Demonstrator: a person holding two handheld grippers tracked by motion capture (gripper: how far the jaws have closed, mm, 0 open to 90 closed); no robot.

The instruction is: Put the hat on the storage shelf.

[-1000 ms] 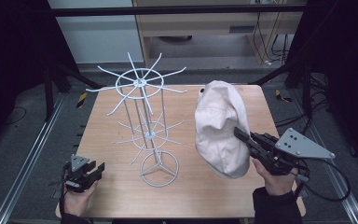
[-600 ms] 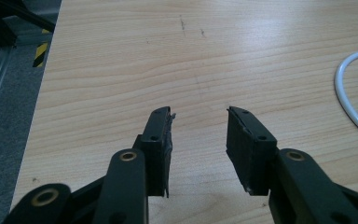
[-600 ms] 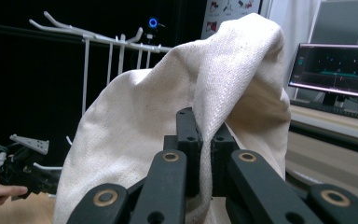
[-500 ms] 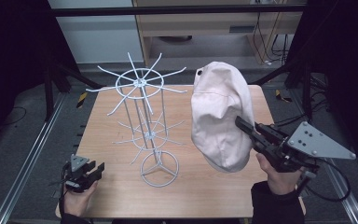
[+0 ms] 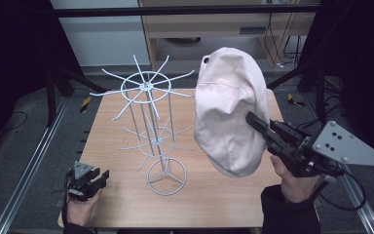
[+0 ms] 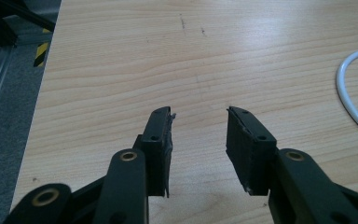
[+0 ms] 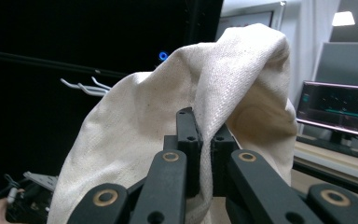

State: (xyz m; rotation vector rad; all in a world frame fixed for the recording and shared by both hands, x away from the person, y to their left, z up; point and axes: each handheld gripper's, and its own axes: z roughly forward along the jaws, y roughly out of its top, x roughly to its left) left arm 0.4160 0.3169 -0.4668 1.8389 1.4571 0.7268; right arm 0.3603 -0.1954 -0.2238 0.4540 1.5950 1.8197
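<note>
surface: wooden table [image 5: 214, 204] | on it: white wire rack [image 5: 165, 178] standing near the middle

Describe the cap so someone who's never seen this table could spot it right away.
Start at the wooden table with the white wire rack standing mid-table. Right of the rack, the right gripper holds the cap up above the tabletop. It is the one soft, cream fabric thing here.

left gripper [image 5: 100, 178]: low, fingers apart; right gripper [image 5: 255, 122]: raised, fingers clamped together
</note>
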